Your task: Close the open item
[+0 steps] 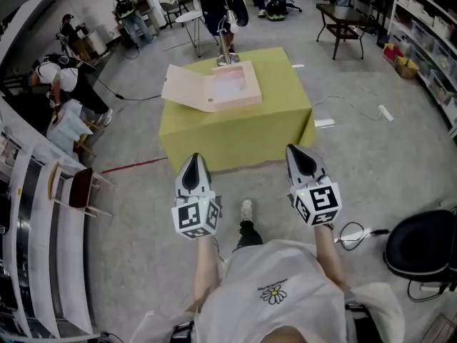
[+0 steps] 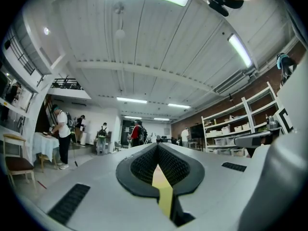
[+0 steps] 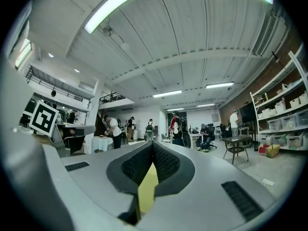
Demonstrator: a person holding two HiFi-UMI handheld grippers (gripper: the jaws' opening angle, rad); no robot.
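An open pink box (image 1: 230, 86) lies on the yellow-green table (image 1: 264, 120), its lid (image 1: 187, 89) folded out flat to the left. Both grippers hover close to my body, well short of the table's front edge, with their tips pointing toward it. The left gripper (image 1: 193, 157) is shut with nothing in it, and so is the right gripper (image 1: 296, 148). In the left gripper view the left gripper's (image 2: 157, 147) black pads meet at the tip, with only a sliver of the table's yellow behind them. The right gripper view shows the same for the right gripper (image 3: 153, 144).
A metal stand (image 1: 227, 48) rises behind the table. A black folding table (image 1: 344, 16) and storage shelves (image 1: 428, 27) are at the back right. A black chair (image 1: 423, 245) and floor cables (image 1: 357, 231) lie to my right, a wooden chair (image 1: 75, 188) to my left. People stand at the back left.
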